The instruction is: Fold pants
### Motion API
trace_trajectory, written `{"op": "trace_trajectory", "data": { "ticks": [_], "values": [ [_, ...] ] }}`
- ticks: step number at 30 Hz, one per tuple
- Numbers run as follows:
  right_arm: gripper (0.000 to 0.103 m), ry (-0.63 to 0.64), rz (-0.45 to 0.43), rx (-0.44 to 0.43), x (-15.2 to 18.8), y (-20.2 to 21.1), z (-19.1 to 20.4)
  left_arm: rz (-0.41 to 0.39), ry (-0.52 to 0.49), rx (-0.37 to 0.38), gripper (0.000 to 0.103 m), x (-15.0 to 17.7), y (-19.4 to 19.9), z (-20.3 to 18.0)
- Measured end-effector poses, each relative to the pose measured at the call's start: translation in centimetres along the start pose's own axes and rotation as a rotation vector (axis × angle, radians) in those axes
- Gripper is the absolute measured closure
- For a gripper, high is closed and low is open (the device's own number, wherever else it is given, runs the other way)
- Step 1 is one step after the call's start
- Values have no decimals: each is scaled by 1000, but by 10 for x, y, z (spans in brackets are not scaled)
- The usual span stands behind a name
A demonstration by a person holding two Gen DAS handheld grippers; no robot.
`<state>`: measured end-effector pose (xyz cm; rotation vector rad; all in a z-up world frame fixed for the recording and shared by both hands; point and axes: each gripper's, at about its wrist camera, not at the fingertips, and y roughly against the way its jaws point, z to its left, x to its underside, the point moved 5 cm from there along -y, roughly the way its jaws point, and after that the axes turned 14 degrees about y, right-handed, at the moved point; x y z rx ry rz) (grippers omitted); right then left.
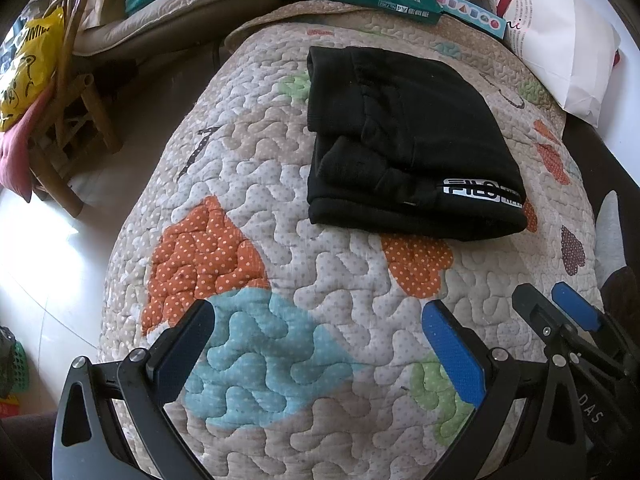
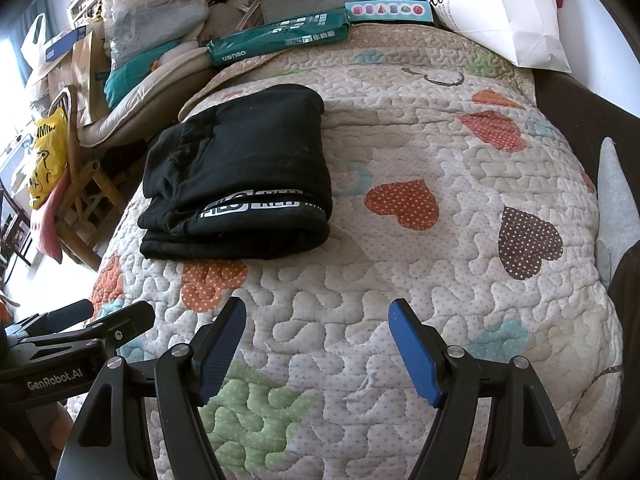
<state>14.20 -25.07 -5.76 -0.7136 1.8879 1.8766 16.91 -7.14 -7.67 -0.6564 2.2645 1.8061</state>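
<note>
While both tools hang over the near end of the bed, the black fleecy pants sit folded into a chunky, soft rectangle on the puffy quilted bedspread with dotted heart patches, well ahead of the fingers. A white printed logo band shows on the fold edge facing the tools. The left gripper has its black fingers with ribbed blue pads spread wide, holding nothing, hovering above a teal patch. The right gripper is also spread apart and holding nothing, with the pants ahead and off to its left. Beyond the pants, at the far edge of the quilt, lie a green wrapped paper ream and a crinkly white paper bag.
</note>
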Motion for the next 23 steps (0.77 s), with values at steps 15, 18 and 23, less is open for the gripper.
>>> {"op": "trace_trajectory", "data": {
  "ticks": [15,18,23],
  "values": [
    [24,5,-2,1,1,0,1,9,3,8,0,0,0,0],
    [24,10,-5,4,0,-1,2,-4,-3,11,0,1,2,-1],
    [24,13,-5,5,-2,-2,-1,-8,-6,7,0,3,5,-2]
  ]
}}
